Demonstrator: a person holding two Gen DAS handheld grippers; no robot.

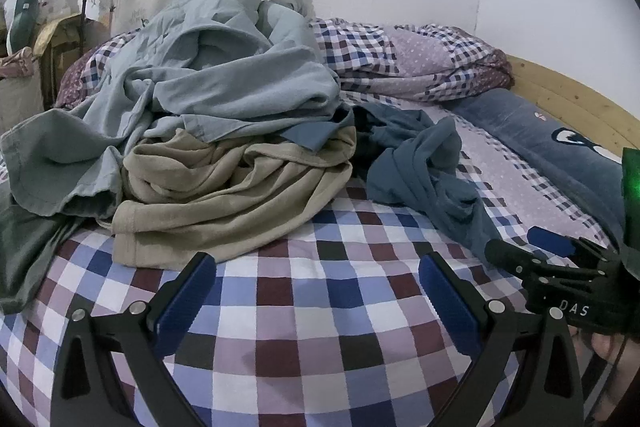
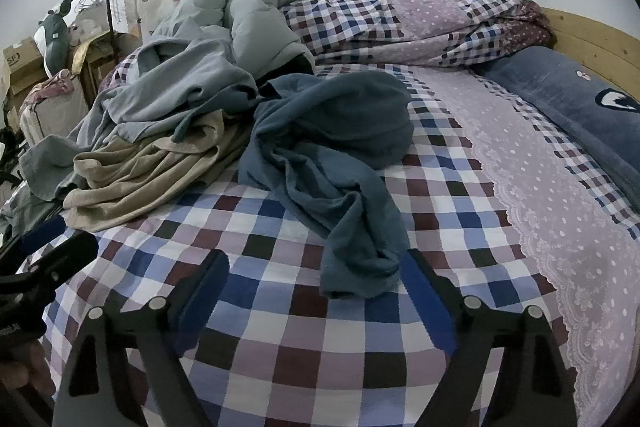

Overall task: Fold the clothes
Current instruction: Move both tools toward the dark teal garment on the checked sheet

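On the checked bed (image 2: 312, 355), a crumpled dark blue garment (image 2: 340, 163) is stretched lengthwise toward the released right hand-held gripper (image 2: 316, 283); the left hand-held gripper (image 1: 320, 291) is likewise spread, empty.

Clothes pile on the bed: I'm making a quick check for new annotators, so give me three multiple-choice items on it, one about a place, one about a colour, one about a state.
1. Where does the dark blue garment lie relative to the beige garment, seen from the right wrist?
A. To its right
B. Under it
C. To its left

2. What colour are the gripper pads?
A. Red
B. Blue
C. White

3. What state are the two grippers in?
A. Both shut on cloth
B. One open, one shut
C. Both open, empty

Answers: 1 A, it trails right of the beige heap. 2 B, blue ribbed pads show. 3 C, the left gripper and right gripper stand spread over bare checked bedsheet.
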